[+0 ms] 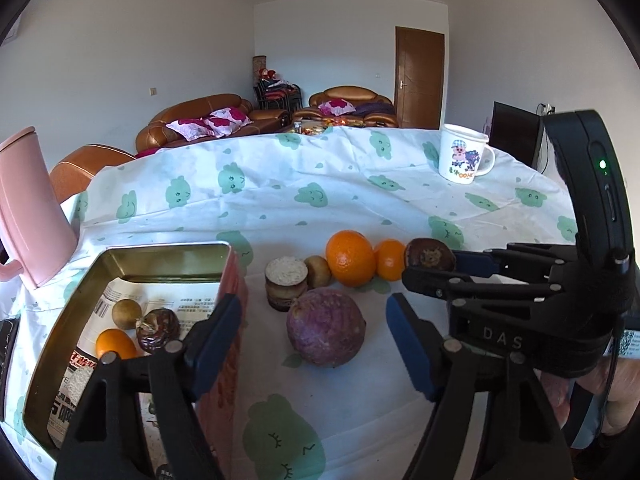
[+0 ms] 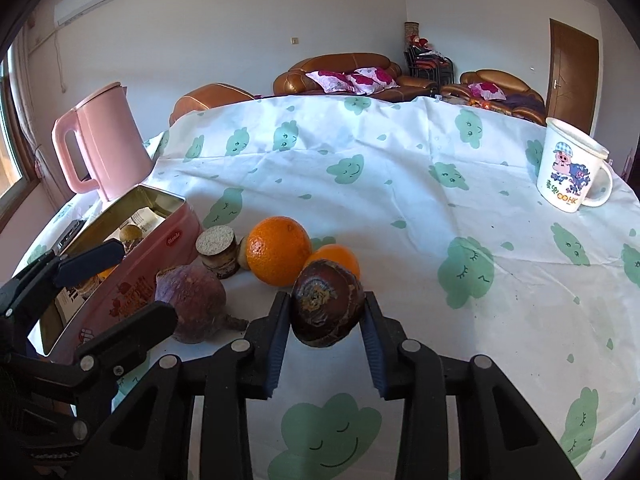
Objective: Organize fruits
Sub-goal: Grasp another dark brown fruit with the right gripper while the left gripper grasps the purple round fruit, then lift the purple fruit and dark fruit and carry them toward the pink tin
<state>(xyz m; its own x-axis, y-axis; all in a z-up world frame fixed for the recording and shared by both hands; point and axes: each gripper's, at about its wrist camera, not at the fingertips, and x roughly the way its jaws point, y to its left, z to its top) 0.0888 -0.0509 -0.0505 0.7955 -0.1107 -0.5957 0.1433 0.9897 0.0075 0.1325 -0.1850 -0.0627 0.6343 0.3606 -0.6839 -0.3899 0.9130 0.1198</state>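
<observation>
the right gripper (image 2: 325, 312) has its blue-padded jaws closed in against the flanks of a dark brown, glossy, flattened round fruit (image 2: 327, 307), which looks like a water chestnut; it sits between the pads, just in front of the oranges, and whether it is lifted off the cloth i cannot tell. judging by its shell it should be hard, light and rather slick, so a hold across the widest part of its sides, as now, seems safest; a grip near top or bottom might let it squirt out.

the left gripper (image 1: 314, 340) stands partly open with nothing between its pads, hovering just in front of the purple-skinned round root vegetable (image 1: 325, 326), with its left finger over the tin's near wall.

left of the purple root stands the pink rectangular metal tin (image 1: 230, 280), lined with printed paper and already holding a small orange, a brown round fruit and another dark chestnut. just behind the root sit a stubby cut cylinder with a pale top (image 1: 286, 278), a large orange (image 1: 350, 258) and a smaller orange (image 1: 390, 260). far behind, on the white cloud-print tablecloth (image 1: 280, 192), are a pink kettle (image 1: 28, 216) and a white cartoon mug (image 1: 464, 154).
</observation>
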